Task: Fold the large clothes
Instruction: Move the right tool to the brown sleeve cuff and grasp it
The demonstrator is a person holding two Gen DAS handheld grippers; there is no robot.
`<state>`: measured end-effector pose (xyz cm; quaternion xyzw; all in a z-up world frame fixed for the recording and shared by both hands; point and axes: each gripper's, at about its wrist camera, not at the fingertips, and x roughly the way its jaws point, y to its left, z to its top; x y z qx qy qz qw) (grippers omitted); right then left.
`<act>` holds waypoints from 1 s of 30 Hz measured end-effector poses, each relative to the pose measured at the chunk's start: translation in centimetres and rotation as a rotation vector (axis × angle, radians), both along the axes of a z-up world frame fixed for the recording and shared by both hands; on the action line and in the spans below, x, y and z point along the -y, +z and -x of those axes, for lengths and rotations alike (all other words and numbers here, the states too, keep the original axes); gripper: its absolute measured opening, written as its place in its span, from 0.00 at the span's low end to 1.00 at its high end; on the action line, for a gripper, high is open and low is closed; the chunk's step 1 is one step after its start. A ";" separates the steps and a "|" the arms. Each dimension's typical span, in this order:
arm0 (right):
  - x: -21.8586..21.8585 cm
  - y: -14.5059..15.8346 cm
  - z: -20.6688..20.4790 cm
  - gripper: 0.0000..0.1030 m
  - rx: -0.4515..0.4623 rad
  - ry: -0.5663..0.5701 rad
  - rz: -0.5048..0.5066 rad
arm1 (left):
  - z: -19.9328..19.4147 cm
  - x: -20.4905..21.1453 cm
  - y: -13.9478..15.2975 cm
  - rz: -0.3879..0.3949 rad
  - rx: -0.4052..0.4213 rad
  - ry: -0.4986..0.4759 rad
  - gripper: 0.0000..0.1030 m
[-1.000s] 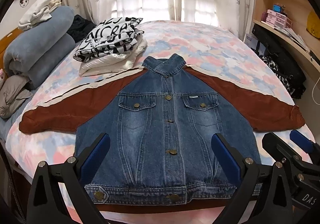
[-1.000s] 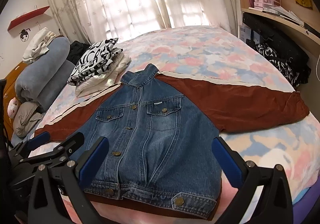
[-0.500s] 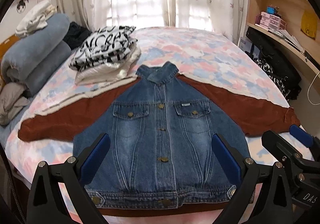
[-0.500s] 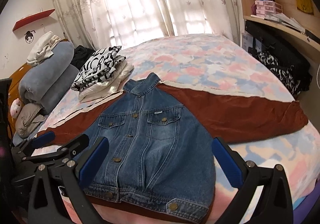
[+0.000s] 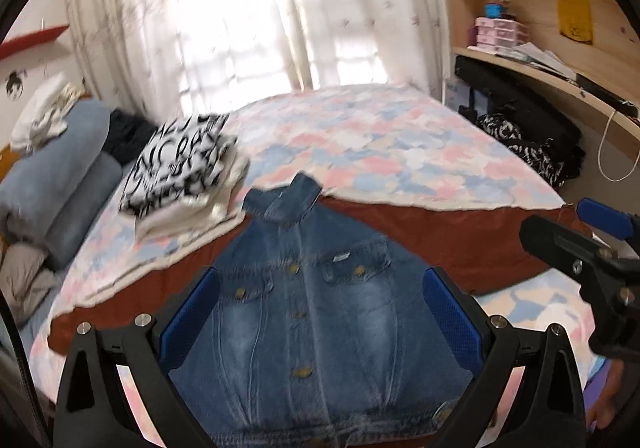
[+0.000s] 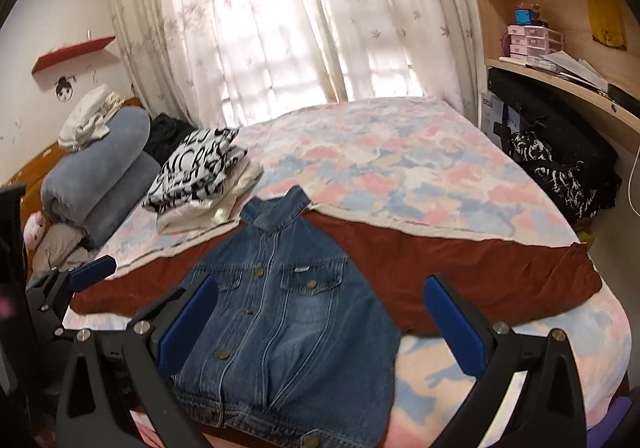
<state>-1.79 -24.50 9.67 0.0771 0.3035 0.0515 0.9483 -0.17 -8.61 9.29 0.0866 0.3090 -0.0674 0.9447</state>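
We hold both tongs spread wide and empty above the near edge of the bed [image 6: 400, 152]: left tongs [image 5: 320, 320], right tongs [image 6: 320, 320]. The denim jacket [image 6: 296, 328] lies flat there, buttoned, rust sleeves spread left and right.

Backlit curtains [image 6: 280, 28] behind bed [image 6: 400, 160], wooden shelves [image 6: 560, 64] right.

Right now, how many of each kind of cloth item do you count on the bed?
Jacket spread flat: 1
Folded garments in the stack: at least 2, black-and-white print on cream
Rolled grey-blue blankets: 2
Loose white cloth on the blankets: 1
Total: at least 6; the dark heap behind the stack is unclear.
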 end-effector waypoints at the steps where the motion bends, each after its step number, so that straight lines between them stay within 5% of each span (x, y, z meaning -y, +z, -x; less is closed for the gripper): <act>1: 0.6 0.4 0.0 1.00 0.014 -0.011 0.000 | -0.1 0.7 0.4 0.006 0.007 -0.019 0.97; 7: 4.7 2.6 0.0 1.00 0.080 -0.091 0.047 | -2.3 5.2 2.2 0.015 0.048 -0.112 0.97; 19: 13.8 3.9 -2.0 1.00 0.043 -0.289 0.171 | -8.2 14.1 2.6 0.006 0.127 -0.187 0.97; 23: 17.7 2.2 -3.0 1.00 0.012 -0.352 0.119 | -11.1 15.6 0.8 0.109 0.053 -0.207 0.97; 30: 24.9 -3.5 -5.1 1.00 -0.132 -0.472 -0.028 | -14.9 19.0 -4.7 0.120 -0.018 -0.184 0.97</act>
